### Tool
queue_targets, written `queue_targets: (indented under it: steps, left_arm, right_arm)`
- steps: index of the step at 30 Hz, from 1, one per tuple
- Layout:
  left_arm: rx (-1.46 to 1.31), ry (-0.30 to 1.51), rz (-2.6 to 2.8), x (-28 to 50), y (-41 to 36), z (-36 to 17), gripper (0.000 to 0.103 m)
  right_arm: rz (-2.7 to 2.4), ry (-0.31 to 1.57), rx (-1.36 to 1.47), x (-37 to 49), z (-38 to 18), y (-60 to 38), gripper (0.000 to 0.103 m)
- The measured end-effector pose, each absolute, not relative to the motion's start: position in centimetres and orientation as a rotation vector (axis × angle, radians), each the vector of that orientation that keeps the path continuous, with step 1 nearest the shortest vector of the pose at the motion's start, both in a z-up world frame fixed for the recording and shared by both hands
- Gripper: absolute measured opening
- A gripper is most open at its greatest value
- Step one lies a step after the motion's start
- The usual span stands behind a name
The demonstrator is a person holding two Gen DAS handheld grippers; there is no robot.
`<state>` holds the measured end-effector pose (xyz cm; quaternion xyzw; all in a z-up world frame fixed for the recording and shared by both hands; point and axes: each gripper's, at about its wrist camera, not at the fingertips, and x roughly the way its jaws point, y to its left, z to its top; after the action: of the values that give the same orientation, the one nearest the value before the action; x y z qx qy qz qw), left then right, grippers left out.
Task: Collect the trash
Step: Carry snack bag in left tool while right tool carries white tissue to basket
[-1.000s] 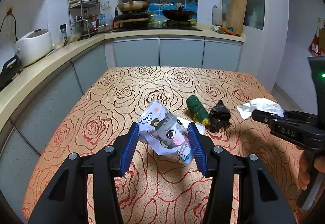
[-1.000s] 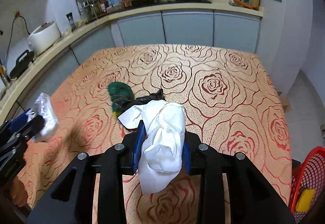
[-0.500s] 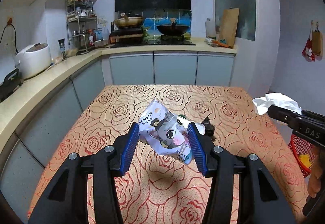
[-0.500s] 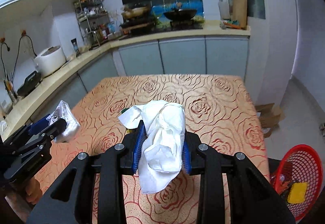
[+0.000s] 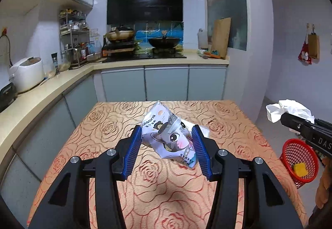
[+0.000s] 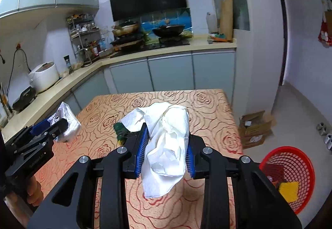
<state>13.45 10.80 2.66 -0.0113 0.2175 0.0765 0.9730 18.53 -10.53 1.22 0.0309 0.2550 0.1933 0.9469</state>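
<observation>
Pinching between blue pads: left claw (image 5: 167, 146) on cat-print packet (image 5: 169, 138), right claw (image 6: 166, 149) on white tissue (image 6: 168, 146).

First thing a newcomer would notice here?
Both grippers carry trash above the rose-patterned table: the left gripper clamps a cat-print packet, the right gripper a crumpled white tissue. A red basket sits on the floor, right of the table.
</observation>
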Motion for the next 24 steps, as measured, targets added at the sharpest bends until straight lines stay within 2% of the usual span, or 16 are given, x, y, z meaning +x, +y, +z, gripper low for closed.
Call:
queue_targets:
  steps: [24]
  left_arm:
    - [0.070,0.392,-0.105,15.1,-1.3,3.8,0.048]
  right_arm:
    - [0.145,0.454,0.157,15.3,1.8,-22.8,0.031]
